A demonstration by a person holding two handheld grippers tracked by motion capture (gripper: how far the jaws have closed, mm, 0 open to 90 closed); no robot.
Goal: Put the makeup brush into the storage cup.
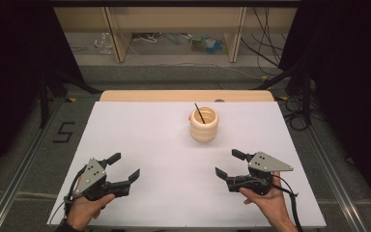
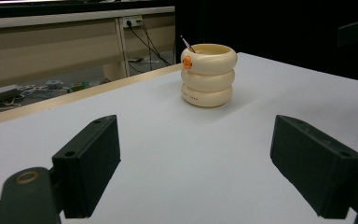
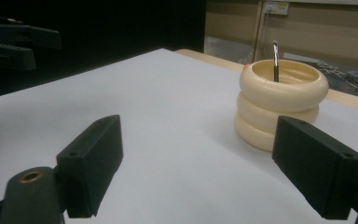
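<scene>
Presently listed: cream holder [image 1: 204, 124], three stacked bulging rings, smooth and glossy, standing upright toward the far middle of the white matte desk [image 1: 140, 140], thin dark stick [image 1: 199, 113] leaning inside. Left claw [image 1: 124, 167] and right claw [image 1: 227, 164], both released and empty, well short of it. Advised: one claw steadies the rounded wall low down; the other pinches the stick near its tip.

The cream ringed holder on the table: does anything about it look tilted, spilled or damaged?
Nothing stands out. The holder stands upright and whole on the white table, and the thin dark stick leans inside it. Nothing is spilled around it.
</scene>
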